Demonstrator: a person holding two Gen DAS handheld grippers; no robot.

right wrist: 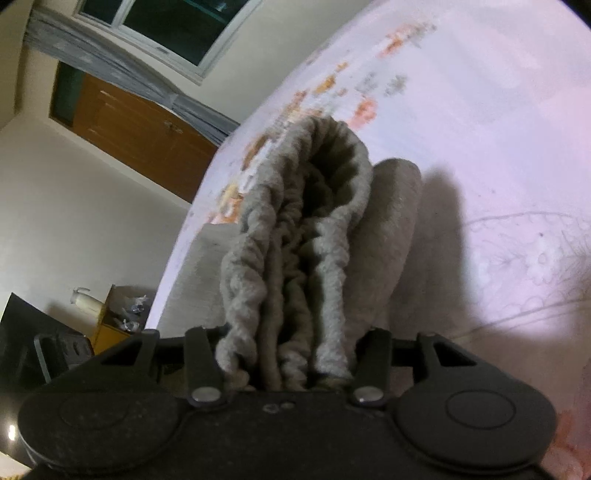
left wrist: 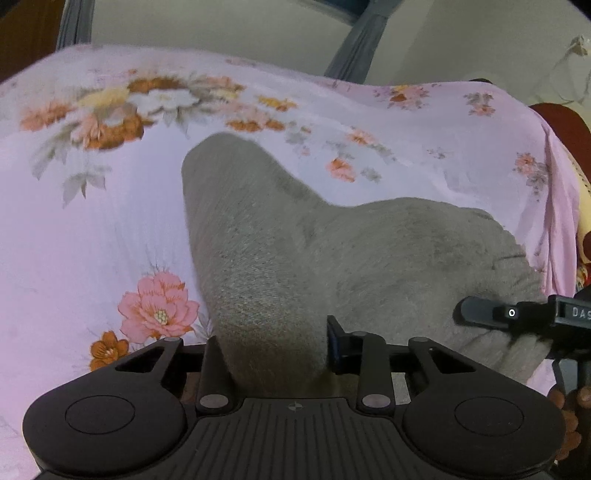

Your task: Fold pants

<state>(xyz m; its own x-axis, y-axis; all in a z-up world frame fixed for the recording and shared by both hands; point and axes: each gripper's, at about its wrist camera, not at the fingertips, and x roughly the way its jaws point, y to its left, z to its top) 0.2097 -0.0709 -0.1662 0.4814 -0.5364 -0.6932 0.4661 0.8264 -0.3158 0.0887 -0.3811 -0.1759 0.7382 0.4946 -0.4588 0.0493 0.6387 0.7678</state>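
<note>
The grey knit pants lie on the pink floral bedsheet. My left gripper is shut on a fold of the pants, which rises between its fingers. My right gripper is shut on the gathered elastic waistband of the pants, bunched in several layers and held up off the sheet. The right gripper also shows at the right edge of the left wrist view, gripping the pants' edge close to my left gripper.
The bed's far edge runs along the top of the left wrist view, with a wall and grey curtains behind. In the right wrist view a wooden door, a window and a cluttered box lie beyond the bed's edge.
</note>
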